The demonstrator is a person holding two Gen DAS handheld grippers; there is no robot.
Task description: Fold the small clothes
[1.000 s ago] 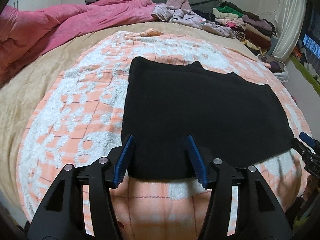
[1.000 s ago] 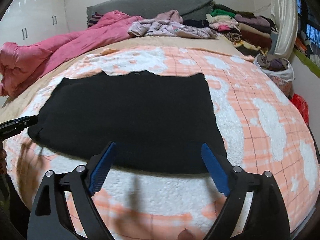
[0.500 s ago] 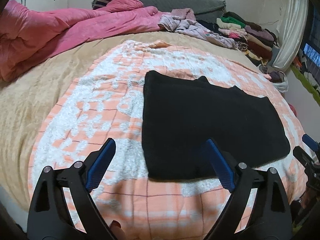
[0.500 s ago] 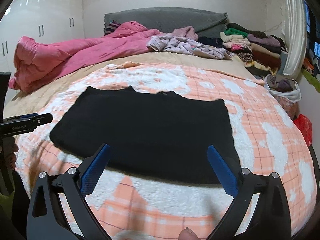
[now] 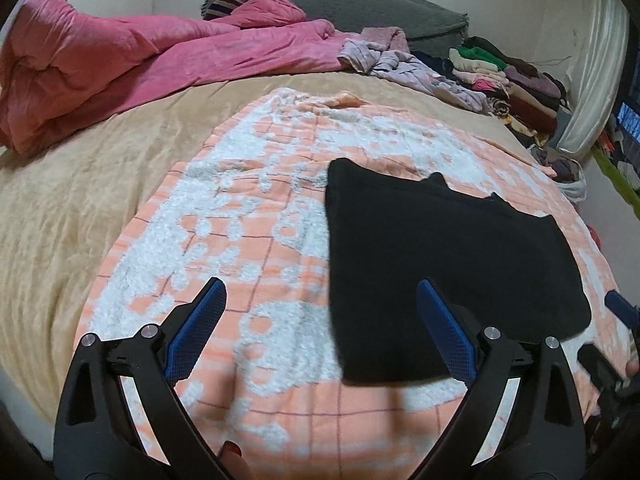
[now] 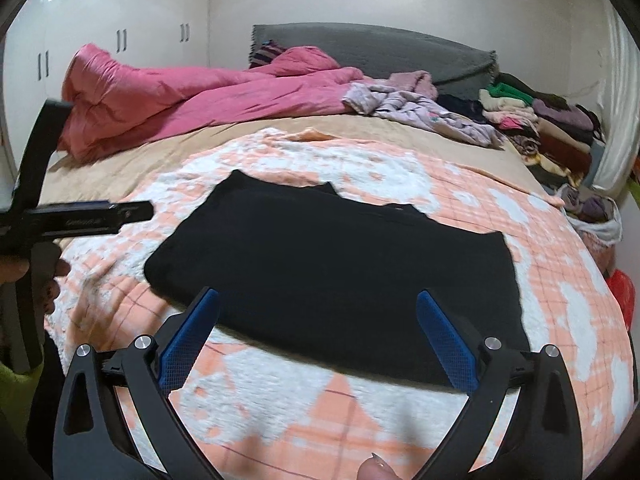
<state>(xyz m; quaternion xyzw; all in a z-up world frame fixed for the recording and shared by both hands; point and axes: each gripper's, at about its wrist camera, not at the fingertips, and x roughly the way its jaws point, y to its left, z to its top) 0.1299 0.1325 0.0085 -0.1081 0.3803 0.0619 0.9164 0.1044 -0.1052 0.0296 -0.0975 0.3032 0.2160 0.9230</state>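
Note:
A black garment (image 5: 440,264) (image 6: 328,272) lies folded flat on the orange and white blanket (image 5: 240,240) (image 6: 560,280) that covers the bed. My left gripper (image 5: 320,286) hovers above the garment's near left corner. Its jaws are opening and hold nothing; only its right finger overlaps the cloth in the picture. My right gripper (image 6: 317,295) stands open over the garment's near edge, clear of it. The right wrist view also catches the left gripper (image 6: 92,216) at the far left, held by a hand. In the left wrist view the right gripper (image 5: 616,312) peeks in at the right edge.
A pink duvet (image 5: 120,60) is bunched along the far left of the bed. Loose lilac clothes (image 6: 420,108) and a stack of folded clothes (image 6: 552,128) lie at the far right. White wardrobes (image 6: 120,40) stand behind; a bag (image 6: 600,216) sits beside the bed.
Both grippers have drawn back and up from the garment's near edge. The left jaws have spread much wider and shifted left, so the garment now sits to their right.

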